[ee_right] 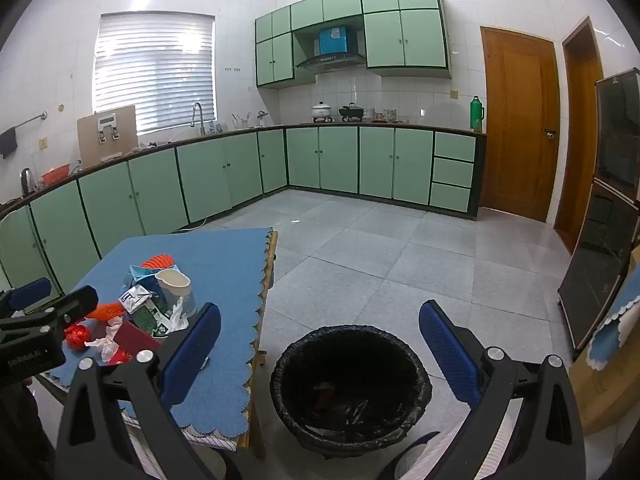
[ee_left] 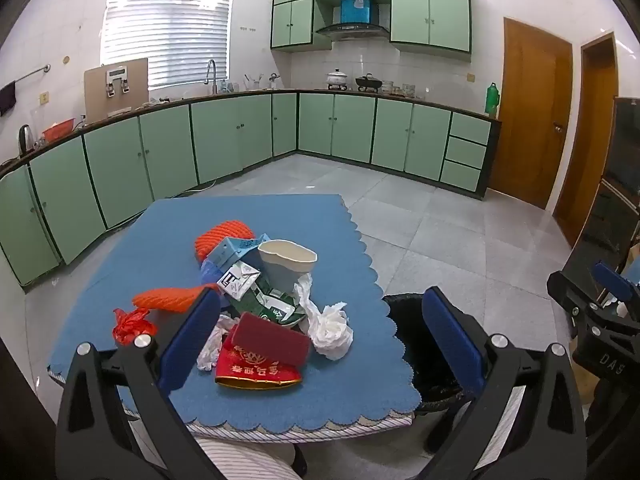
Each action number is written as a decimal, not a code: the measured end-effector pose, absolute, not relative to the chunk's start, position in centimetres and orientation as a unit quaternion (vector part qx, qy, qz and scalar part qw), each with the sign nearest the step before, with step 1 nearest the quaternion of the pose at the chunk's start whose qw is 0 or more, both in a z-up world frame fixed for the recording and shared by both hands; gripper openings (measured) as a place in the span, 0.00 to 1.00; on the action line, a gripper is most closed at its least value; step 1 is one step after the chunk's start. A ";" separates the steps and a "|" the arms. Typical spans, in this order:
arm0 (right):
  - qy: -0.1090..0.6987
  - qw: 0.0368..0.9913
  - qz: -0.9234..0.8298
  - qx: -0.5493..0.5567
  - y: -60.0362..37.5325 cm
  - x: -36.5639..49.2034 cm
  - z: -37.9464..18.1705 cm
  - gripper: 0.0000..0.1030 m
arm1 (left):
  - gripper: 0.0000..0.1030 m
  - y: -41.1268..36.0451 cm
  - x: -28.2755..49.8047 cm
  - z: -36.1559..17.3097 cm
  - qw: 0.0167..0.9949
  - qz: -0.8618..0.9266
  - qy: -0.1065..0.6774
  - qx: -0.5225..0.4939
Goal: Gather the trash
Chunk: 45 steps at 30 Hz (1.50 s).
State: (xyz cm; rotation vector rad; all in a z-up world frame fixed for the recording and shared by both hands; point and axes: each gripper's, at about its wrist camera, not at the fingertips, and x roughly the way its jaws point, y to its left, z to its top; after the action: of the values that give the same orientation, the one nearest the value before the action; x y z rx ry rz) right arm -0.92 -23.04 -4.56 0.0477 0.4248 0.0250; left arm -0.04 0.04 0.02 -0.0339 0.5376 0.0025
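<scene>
Heaped on the blue table mat [ee_left: 168, 240]: trash pile with a red packet [ee_left: 258, 364] at its near edge, long axis running left-right; a white paper cup [ee_left: 286, 264] upright, mouth up; orange foam netting [ee_left: 172, 298] lying left-right; crumpled white tissue [ee_left: 332, 328]. Left gripper [ee_left: 320, 340] spread wide above the pile, holding nothing. Right gripper [ee_right: 320, 348] likewise wide apart and empty, above the black-lined trash bin [ee_right: 420, 376] (some dark scraps inside, hard to identify) just right of the table.

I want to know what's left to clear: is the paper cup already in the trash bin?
No. The paper cup stands in the trash pile on the blue table, outside the trash bin.
</scene>
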 end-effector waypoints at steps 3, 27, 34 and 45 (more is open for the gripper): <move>0.209 0.977 0.012 0.025 -23.1 -0.9 -4.6 0.94 | 0.95 0.0 0.0 0.0 0.964 0.001 0.266 -0.016; 0.209 0.977 0.007 0.027 -23.0 -0.5 -4.8 0.94 | 0.95 -0.3 0.0 0.1 0.964 0.002 0.265 -0.013; 0.209 0.977 0.007 0.027 -23.1 -0.6 -4.7 0.94 | 0.95 0.2 -0.2 0.5 0.964 0.003 0.265 -0.014; 0.209 0.978 0.007 0.026 -23.2 -0.5 -4.7 0.94 | 0.95 0.1 -0.2 0.6 0.965 0.002 0.264 -0.013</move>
State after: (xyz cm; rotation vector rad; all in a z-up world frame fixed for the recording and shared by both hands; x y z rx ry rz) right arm -0.52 -23.20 -4.70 0.0526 0.4215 0.0145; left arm -0.22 0.13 0.62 -0.0272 0.5337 0.0045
